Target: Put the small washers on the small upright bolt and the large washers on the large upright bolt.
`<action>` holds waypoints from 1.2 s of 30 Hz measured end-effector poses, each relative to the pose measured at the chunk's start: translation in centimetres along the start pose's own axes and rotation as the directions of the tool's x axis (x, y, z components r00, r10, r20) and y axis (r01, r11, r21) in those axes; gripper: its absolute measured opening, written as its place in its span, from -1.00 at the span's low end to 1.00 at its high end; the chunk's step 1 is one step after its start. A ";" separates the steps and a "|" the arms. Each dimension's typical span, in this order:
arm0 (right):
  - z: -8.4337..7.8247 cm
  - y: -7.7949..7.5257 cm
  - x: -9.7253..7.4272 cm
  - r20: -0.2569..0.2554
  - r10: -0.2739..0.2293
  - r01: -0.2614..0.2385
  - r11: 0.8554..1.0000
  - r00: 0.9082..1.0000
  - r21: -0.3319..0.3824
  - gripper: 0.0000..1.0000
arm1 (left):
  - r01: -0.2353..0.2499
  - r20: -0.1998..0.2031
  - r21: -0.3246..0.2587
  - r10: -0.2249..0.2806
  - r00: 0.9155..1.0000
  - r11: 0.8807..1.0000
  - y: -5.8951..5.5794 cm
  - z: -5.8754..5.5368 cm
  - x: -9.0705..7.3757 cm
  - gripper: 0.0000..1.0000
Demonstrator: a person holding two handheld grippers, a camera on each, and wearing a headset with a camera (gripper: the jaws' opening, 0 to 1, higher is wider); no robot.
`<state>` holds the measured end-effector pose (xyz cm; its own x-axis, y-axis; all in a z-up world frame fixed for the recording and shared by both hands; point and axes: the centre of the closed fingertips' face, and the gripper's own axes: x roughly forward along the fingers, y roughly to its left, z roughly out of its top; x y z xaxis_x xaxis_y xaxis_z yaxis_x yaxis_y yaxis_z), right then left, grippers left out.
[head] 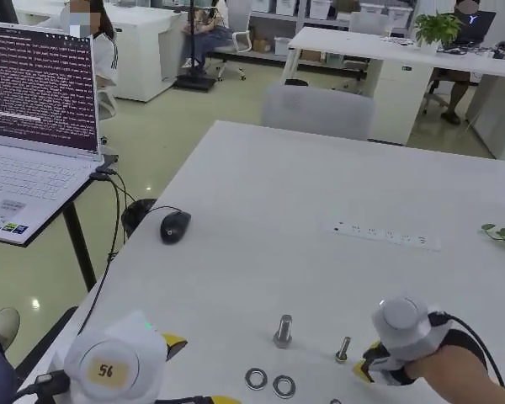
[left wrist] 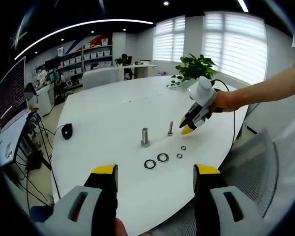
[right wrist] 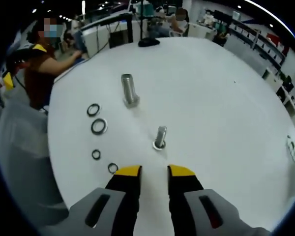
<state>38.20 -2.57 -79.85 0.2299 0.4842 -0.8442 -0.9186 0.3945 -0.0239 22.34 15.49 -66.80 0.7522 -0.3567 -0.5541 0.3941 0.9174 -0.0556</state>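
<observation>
Annotator: right hand-held gripper [right wrist: 154, 169] narrow, empty, low over bench [right wrist: 221, 83], just short of small bolt [right wrist: 160, 136]; probably lining up for small washers [right wrist: 112, 168] lying beside that bolt.
Checker: Left hand-held gripper [left wrist: 157, 169]?
Annotator: Wide, empty, well back from small bolt, likely on standby. Large bolt [right wrist: 129, 90] beyond small bolt, large washers [right wrist: 99, 126] alongside; both bolts head-down so washers can drop on.

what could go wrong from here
The right gripper sits close to the small bolt, which stands free on its head; a nudge could topple it. The small washers lie flat on the table, so the jaws may slip off them. The large washers lie close by; sizes could get mixed.
</observation>
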 end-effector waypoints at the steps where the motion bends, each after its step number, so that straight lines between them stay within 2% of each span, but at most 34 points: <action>1: -0.4 0.5 -0.2 0.003 0.002 -0.002 1.000 1.000 0.001 -0.56 | 0.004 0.000 0.002 -0.004 1.000 1.000 -0.1 0.0 0.1 0.23; 3: -1.4 1.7 -0.6 0.009 -0.005 0.005 1.000 1.000 0.007 -0.55 | 0.013 -0.002 0.010 -0.013 1.000 1.000 -0.3 0.1 0.4 0.23; 8: -3.7 4.4 -1.5 0.025 -0.012 0.010 0.996 1.000 0.085 -0.54 | 0.039 -0.009 0.027 -0.039 0.999 0.999 -0.7 0.5 0.7 0.23; 13: -5.1 6.4 -2.3 0.023 -0.008 0.006 0.996 1.000 0.092 -0.51 | 0.063 -0.021 0.046 -0.062 0.998 0.997 -1.0 0.6 0.7 0.23; 17: -5.5 7.5 -2.8 0.029 -0.001 -0.001 0.997 1.000 0.082 -0.49 | 0.076 -0.042 0.063 -0.074 0.996 0.995 -1.2 0.2 0.5 0.23; 19: -5.6 7.8 -3.2 0.034 -0.003 -0.001 0.995 0.999 0.104 -0.49 | 0.081 -0.048 0.055 -0.079 0.996 0.995 -1.2 0.2 0.3 0.23; 24: -5.7 8.9 -4.4 0.034 0.008 -0.012 0.994 0.999 0.104 -0.49 | 0.082 -0.048 0.058 -0.079 0.996 0.995 -1.3 1.1 0.1 0.23; 30: -5.8 9.0 -4.9 0.023 0.026 -0.028 0.995 0.999 0.096 -0.49 | 0.033 -0.016 0.021 -0.033 0.999 0.999 -0.5 3.1 -0.3 0.23; 33: -5.3 8.2 -4.7 0.038 0.033 -0.037 0.995 0.999 0.089 -0.49 | 0.005 -0.009 0.005 -0.005 1.000 1.000 -0.2 3.9 -0.6 0.23; 36: -4.9 7.3 -4.4 0.028 0.039 -0.041 0.996 0.999 0.078 -0.50 | -0.011 -0.012 -0.006 0.011 1.000 1.000 -0.2 4.3 -0.6 0.22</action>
<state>28.90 -5.60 -78.96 0.2026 0.5210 -0.8291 -0.8996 0.4336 0.0526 24.06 14.79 -62.90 0.7504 -0.3441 -0.5643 0.3824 0.9224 -0.0540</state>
